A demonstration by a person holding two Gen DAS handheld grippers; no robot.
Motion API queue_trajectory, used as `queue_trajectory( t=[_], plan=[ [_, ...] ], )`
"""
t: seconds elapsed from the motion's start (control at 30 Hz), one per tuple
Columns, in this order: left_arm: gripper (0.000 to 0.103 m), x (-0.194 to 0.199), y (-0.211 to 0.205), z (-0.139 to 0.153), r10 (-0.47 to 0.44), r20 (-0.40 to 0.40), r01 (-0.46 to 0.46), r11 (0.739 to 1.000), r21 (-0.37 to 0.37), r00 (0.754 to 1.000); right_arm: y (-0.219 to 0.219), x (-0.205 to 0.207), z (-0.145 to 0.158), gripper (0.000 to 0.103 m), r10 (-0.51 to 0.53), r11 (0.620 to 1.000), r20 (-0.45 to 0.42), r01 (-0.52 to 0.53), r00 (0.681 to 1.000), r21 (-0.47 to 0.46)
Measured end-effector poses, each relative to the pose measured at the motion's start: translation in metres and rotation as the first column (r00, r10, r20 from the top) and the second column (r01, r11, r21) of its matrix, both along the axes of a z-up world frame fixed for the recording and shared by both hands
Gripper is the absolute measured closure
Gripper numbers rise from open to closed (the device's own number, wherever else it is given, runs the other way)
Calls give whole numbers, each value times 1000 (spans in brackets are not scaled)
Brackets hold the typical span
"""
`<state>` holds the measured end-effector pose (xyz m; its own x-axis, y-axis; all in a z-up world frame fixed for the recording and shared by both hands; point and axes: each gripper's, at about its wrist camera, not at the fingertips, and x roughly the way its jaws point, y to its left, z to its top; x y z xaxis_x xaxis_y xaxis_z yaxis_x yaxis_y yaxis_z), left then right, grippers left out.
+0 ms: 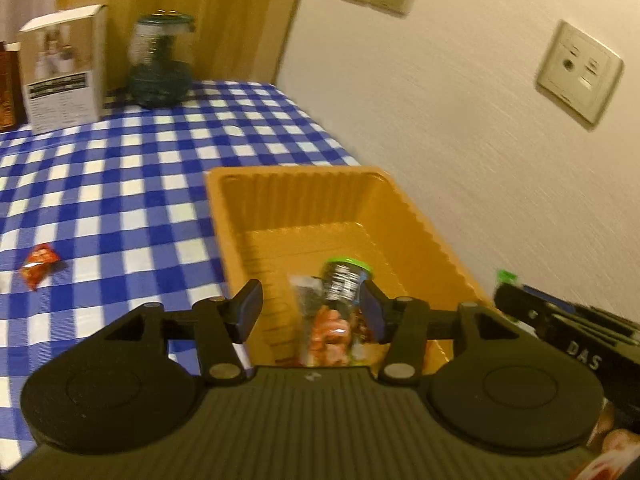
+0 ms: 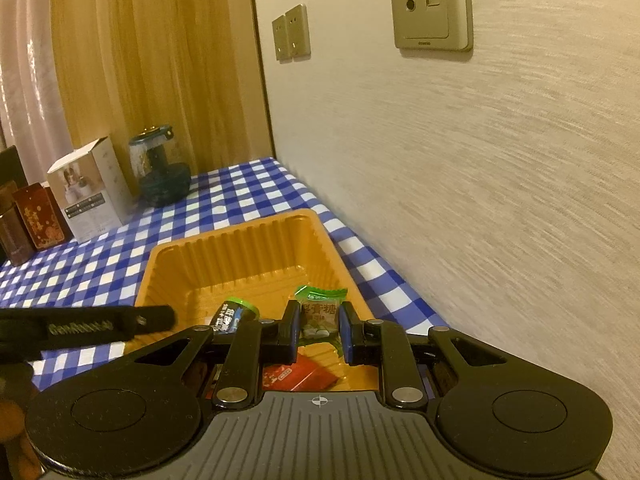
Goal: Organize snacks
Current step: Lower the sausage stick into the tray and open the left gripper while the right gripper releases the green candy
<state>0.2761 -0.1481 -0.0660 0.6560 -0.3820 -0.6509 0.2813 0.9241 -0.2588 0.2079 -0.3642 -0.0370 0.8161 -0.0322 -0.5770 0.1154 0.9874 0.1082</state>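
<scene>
An orange ridged tray sits on the blue checked cloth beside the wall. Over its near end my left gripper stands open. A small snack packet with a green top and a dark label lies between the fingers, close to the right pad and not squeezed. The same packet shows over the tray in the right wrist view. My right gripper is shut on a green-topped candy packet above the tray. A red packet lies in the tray below it. A red wrapped snack lies loose on the cloth.
A white carton, a dark glass jar and brown boxes stand at the far end by a wooden panel. The wall with sockets runs close along the tray's right side.
</scene>
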Motion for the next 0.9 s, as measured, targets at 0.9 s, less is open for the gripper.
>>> queue_trajectory(
  t=[0.9],
  plan=[
    [51, -3, 16, 2, 50, 17, -51, 998, 37, 999, 28, 19, 0, 82, 55, 998, -19, -55, 998, 28]
  ],
)
